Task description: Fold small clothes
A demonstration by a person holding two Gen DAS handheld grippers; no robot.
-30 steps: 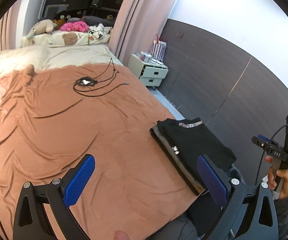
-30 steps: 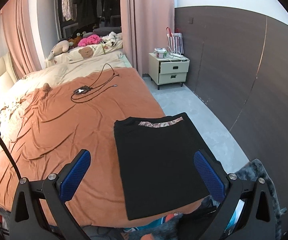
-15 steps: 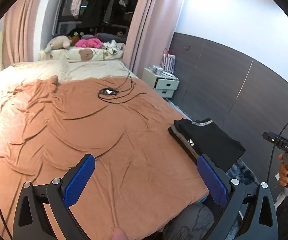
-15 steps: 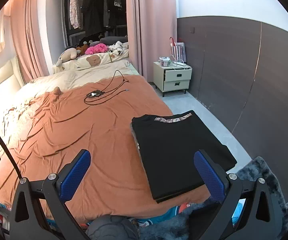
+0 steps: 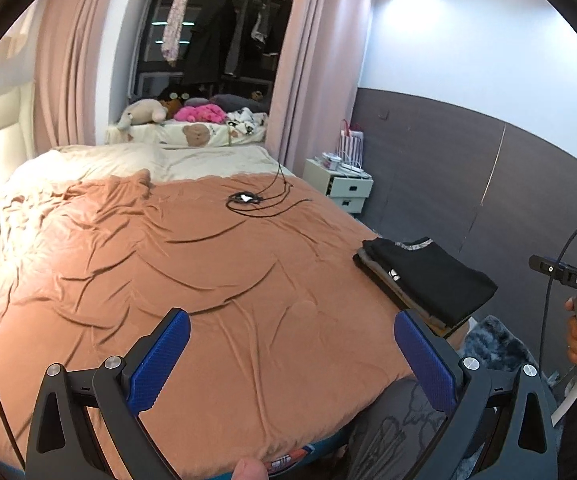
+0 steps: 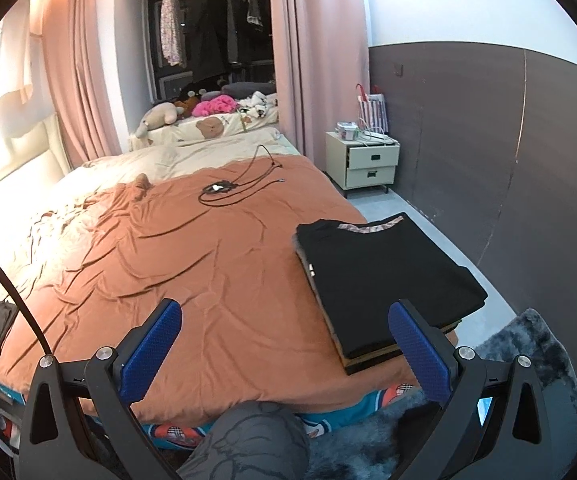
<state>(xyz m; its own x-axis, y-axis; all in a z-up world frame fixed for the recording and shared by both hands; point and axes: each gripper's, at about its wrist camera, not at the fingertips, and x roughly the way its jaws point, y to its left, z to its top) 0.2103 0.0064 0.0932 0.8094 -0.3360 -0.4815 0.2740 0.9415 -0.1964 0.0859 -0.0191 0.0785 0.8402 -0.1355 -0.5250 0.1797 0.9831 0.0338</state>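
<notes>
Bed is filling the near and middle ground, blanket lying over its near part, sheet showing behind that. Stack of folded clothes is sitting on the blanket at the bed's near right corner, top shirt lying on the rest. Cables are lying on the blanket far behind the stack, toward the middle. Plush toys are lying beyond the bed's far end. Nightstand is standing right of the bed, against the wall, bag sitting on it. Rug is lying on the floor below the stack's corner. Left tongs are hanging over the bed's near edge; right tongs likewise, just left of the stack.
</notes>
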